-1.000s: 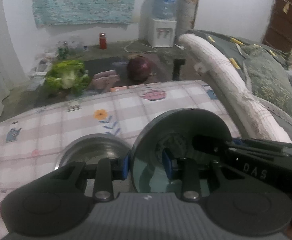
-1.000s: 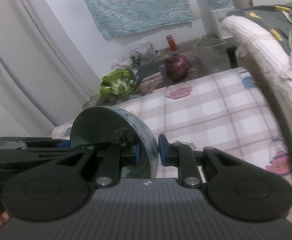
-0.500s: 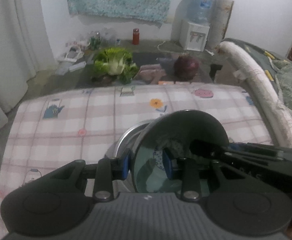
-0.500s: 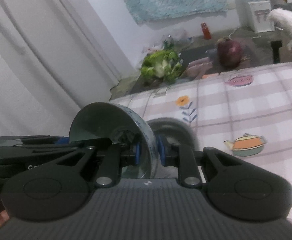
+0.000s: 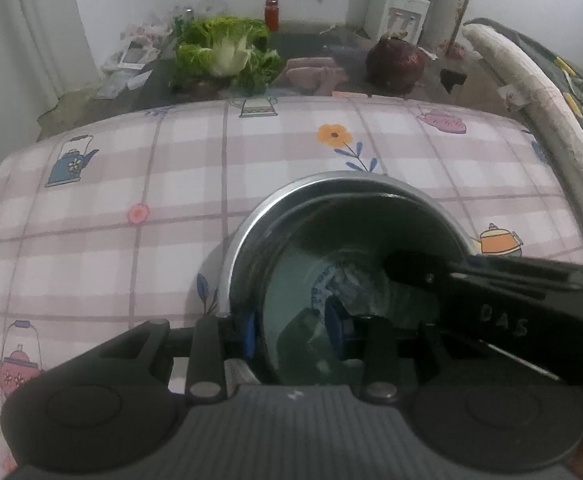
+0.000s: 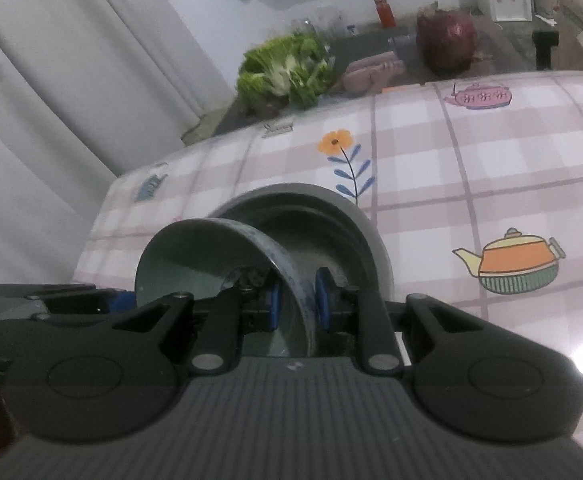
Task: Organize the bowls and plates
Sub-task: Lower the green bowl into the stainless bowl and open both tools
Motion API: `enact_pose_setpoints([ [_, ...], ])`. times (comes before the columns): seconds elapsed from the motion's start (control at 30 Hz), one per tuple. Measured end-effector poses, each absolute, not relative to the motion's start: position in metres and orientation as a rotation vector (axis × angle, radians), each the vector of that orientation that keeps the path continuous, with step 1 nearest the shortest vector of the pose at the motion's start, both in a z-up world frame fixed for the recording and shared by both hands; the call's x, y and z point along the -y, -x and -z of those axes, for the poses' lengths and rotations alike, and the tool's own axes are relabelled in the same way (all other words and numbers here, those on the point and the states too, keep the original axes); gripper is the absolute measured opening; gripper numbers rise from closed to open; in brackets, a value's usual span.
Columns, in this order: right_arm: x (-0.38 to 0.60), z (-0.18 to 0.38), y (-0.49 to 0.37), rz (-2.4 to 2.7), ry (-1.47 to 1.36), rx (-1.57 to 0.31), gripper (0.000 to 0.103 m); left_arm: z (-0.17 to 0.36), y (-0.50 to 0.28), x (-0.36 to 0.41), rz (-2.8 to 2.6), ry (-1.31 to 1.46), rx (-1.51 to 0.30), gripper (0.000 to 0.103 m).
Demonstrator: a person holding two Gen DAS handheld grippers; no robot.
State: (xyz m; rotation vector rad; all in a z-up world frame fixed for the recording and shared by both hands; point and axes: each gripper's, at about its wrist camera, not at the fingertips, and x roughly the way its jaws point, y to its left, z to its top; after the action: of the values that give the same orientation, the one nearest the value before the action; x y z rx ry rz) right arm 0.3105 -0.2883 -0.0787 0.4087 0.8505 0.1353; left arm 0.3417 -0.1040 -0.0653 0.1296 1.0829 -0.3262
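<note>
A green-glazed ceramic bowl [image 5: 303, 276] with a blue speckled outside [image 6: 291, 276] hangs tilted between both grippers. My left gripper [image 5: 291, 334] is shut on its near rim, blue pads on either side of the wall. My right gripper [image 6: 298, 304] is shut on the opposite rim and reaches in from the right in the left wrist view [image 5: 407, 276]. In the right wrist view the left gripper [image 6: 121, 300] shows at the left. Right beneath the held bowl, a steel bowl [image 5: 331, 180] [image 6: 355, 220] stands on the checked tablecloth [image 5: 131, 168].
Past the table's far edge lie leafy greens [image 5: 227, 48], a red cabbage [image 5: 397, 64] and pink items [image 5: 315, 74]. A padded sofa arm [image 5: 531, 92] runs along the right. Curtains [image 6: 51, 100] hang at the left. A water dispenser [image 5: 407, 12] stands by the wall.
Both grippers have carried the ceramic bowl leftward and down. The steel bowl, earlier to its left, now lies directly under it. Both grips are unchanged.
</note>
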Motion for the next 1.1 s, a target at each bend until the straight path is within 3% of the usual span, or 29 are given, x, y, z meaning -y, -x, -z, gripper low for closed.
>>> enact_pose_setpoints([
  [0.17,0.281,0.077,-0.312,-0.109,-0.33,-0.843,0.021,0.062,-0.343,0.102,0.343,-0.144,-1.07,0.038],
  [0.33,0.282,0.069,-0.306,-0.093,-0.296,-0.803,0.029,0.049,-0.338,0.1,0.362,-0.15,-1.031,0.048],
  [0.4,0.284,0.064,-0.302,-0.084,-0.288,-0.789,0.034,0.043,-0.336,0.096,0.375,-0.131,-1.013,0.062],
  [0.5,0.29,0.058,-0.29,-0.074,-0.296,-0.764,0.044,0.034,-0.329,0.091,0.394,-0.139,-0.968,0.074],
  [0.7,0.3,0.039,-0.249,-0.069,-0.357,-0.681,0.058,0.012,-0.306,0.073,0.4,-0.143,-0.92,0.084],
  [0.87,0.304,0.022,-0.192,-0.067,-0.414,-0.601,0.077,-0.008,-0.278,0.045,0.389,-0.123,-0.891,0.088],
  [1.1,0.294,0.026,-0.119,-0.075,-0.493,-0.639,0.08,-0.025,-0.223,-0.001,0.341,-0.09,-0.837,0.095],
])
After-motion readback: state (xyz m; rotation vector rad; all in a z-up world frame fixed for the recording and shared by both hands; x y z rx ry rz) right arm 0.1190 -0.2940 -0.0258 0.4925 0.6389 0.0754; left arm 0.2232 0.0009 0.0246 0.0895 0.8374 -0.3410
